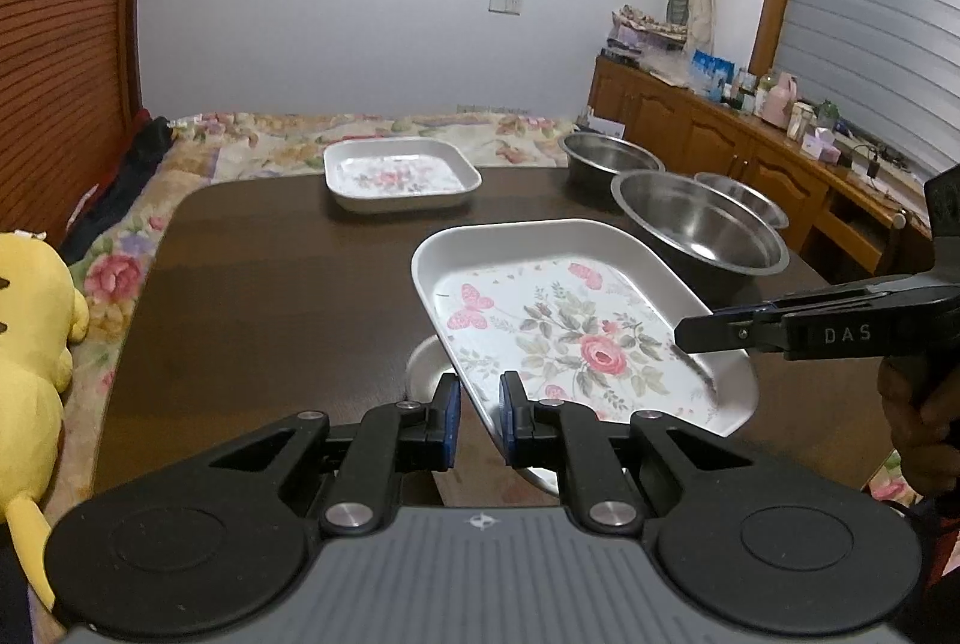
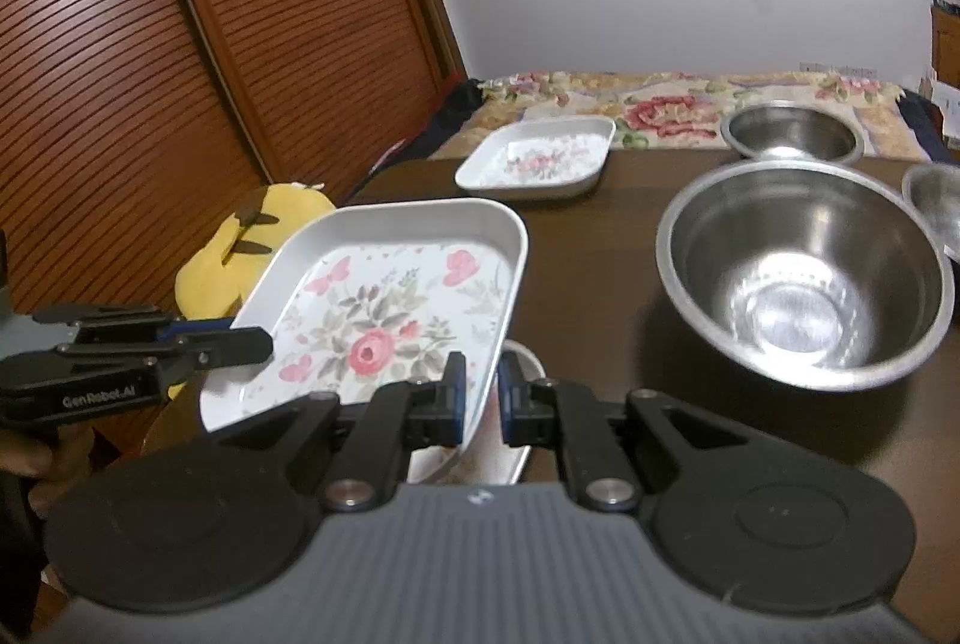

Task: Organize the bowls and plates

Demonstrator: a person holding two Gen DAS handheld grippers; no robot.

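Floral plate (image 1: pixel 576 326) held tilted above the near edge of the dark table (image 1: pixel 270 284), carried between both grippers. The left gripper (image 1: pixel 480 419) meets the plate at its near left rim; the right gripper (image 2: pixel 480 404) meets the opposite rim, at the plate's near right side. In the left wrist view the right gripper (image 1: pixel 684 335) reaches in from the right margin, its tip over the plate's rim.

Beneath the lifted plate a second white dish (image 1: pixel 429 362) lies on the table, largely hidden by the plate and the fingers; its pattern cannot be made out. A third floral plate (image 1: pixel 402 173) sits near the far edge. Three steel bowls (image 1: pixel 702 230) stand toward the far right corner; the rightmost is partly covered in the left view and cut off by the frame in the right view. A yellow plush toy (image 1: pixel 30 344) lies off the table's left edge, cut off by the frame.

Both grippers are closed almost fully, each pinching the thin plate rim between its blue pads (image 1: pixel 451 413)
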